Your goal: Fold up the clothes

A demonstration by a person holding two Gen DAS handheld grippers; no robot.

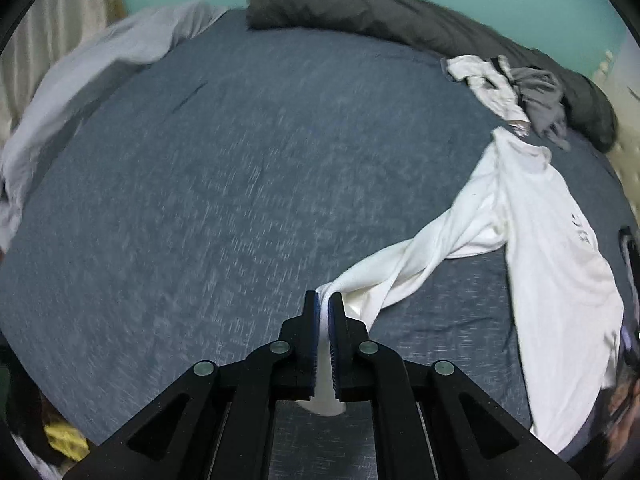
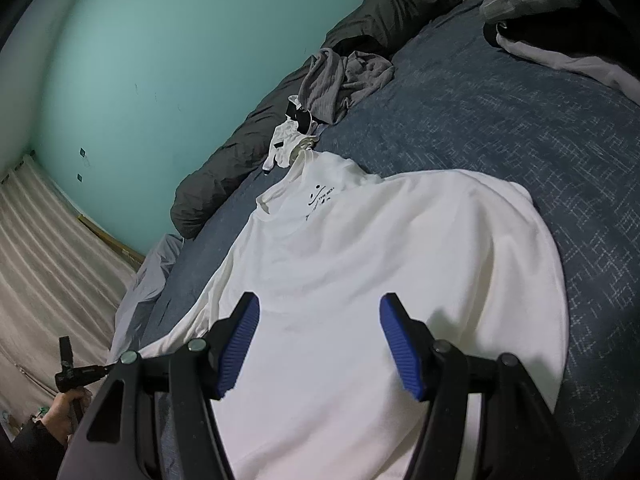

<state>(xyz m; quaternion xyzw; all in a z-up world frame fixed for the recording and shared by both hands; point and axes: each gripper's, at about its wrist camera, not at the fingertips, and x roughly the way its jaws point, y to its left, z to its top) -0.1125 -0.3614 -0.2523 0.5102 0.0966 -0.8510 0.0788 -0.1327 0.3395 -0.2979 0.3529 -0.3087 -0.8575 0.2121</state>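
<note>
Between your left tongs' (image 1: 323, 300) blue pads, a twisted sleeve of the one white shirt (image 1: 560, 248) is pinched tight, with a tab of cloth poking out behind the jaws. From there the sleeve runs up and right, off the bed (image 1: 240, 168), to the shirt's body, which lies flat along the bed's right side with its collar toward the far clothes.

Your right tongs (image 2: 320, 340) stand wide open just above the shirt (image 2: 380, 260), both blue pads clear of the cloth; whether the tips touch it, you cannot tell.

Past the collar sits one small heap of two pieces: a crumpled white garment (image 1: 486, 84) and a grey one (image 1: 540, 98), touching each other. Behind them one dark duvet (image 1: 400, 20) is rolled along the teal wall (image 2: 160, 60). One pale sheet (image 1: 80, 80) is bunched at the bed's far left.

Only the right view shows the black print (image 2: 318, 200) on the chest clearly, your hand (image 2: 60, 412) on the left tool's handle, and striped curtains (image 2: 48, 260). Only the left view shows the sleeve clamped, and something yellow (image 1: 66, 438) off the bed's near left edge.
</note>
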